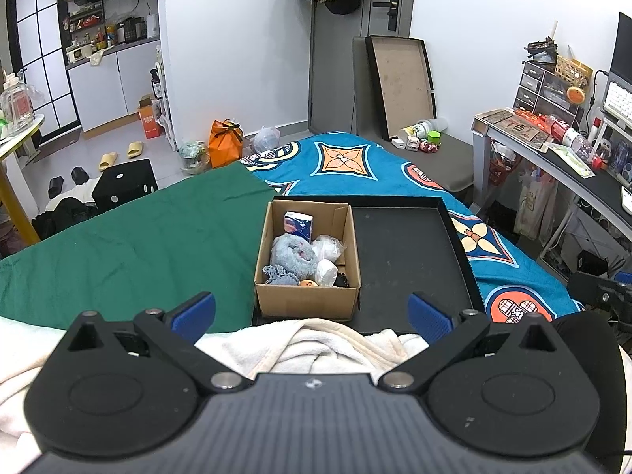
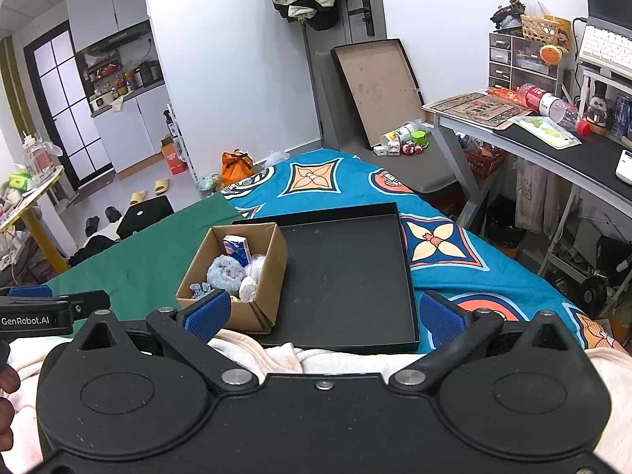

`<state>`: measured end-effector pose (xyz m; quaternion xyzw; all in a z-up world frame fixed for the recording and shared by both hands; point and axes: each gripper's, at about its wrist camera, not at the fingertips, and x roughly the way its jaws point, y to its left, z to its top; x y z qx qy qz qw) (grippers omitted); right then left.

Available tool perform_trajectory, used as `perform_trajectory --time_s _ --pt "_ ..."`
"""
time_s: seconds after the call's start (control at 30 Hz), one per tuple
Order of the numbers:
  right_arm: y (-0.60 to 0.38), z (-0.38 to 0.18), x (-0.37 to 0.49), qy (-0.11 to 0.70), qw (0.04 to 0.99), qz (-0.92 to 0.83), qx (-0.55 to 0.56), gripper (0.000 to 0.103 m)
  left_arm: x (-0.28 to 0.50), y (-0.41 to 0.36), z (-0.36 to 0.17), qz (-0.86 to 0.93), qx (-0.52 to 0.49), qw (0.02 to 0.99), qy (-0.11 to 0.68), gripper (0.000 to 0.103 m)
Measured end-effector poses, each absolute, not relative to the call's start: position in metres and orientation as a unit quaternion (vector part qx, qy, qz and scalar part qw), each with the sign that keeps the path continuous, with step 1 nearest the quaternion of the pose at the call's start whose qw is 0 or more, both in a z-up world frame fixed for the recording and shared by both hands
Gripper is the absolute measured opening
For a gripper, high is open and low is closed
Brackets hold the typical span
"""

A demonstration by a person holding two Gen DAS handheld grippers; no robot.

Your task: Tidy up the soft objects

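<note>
A brown cardboard box point(image 1: 308, 300) stands in the left part of a black tray point(image 1: 410, 264) on the bed. It holds a fluffy grey-blue soft toy point(image 1: 290, 254), a blue tissue pack point(image 1: 298, 223), white plastic-wrapped items point(image 1: 327, 270) and a small orange ball point(image 1: 307, 283). The same box point(image 2: 252, 308) and tray point(image 2: 347, 276) show in the right wrist view, with the toy point(image 2: 226, 272) inside. My left gripper point(image 1: 312, 312) is open and empty, above a cream blanket point(image 1: 316, 343). My right gripper point(image 2: 324, 316) is open and empty over the same blanket point(image 2: 284, 355).
The bed has a green sheet point(image 1: 130, 245) on the left and a blue patterned cover point(image 1: 347, 162) beyond. A cluttered desk point(image 1: 561, 158) stands to the right. A chair point(image 1: 434, 158) with a leaning tray lid stands behind the bed. The left gripper's body point(image 2: 47, 312) shows at the left.
</note>
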<state>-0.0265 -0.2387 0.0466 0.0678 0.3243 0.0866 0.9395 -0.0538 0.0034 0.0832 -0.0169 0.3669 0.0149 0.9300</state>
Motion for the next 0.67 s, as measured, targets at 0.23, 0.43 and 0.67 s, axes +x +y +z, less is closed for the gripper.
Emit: perform_trajectory --time_s 0.23,0.43,0.67 --pt "-0.2376 0.0447 -0.0265 0.327 0.939 0.087 0.067 0.103 -0.0521 0.001 0.0822 0.012 -0.016 0.93 0.366 0.103" --pt "-0.238 0.0433 -0.0263 0.328 0.938 0.087 0.069 0.103 -0.0515 -0.0012 0.0819 0.011 -0.014 0.93 0.366 0.103" --pt "-0.2377 0.0404 -0.0262 0.333 0.937 0.086 0.069 0.103 -0.0509 -0.0045 0.0809 0.005 -0.013 0.931 0.365 0.103"
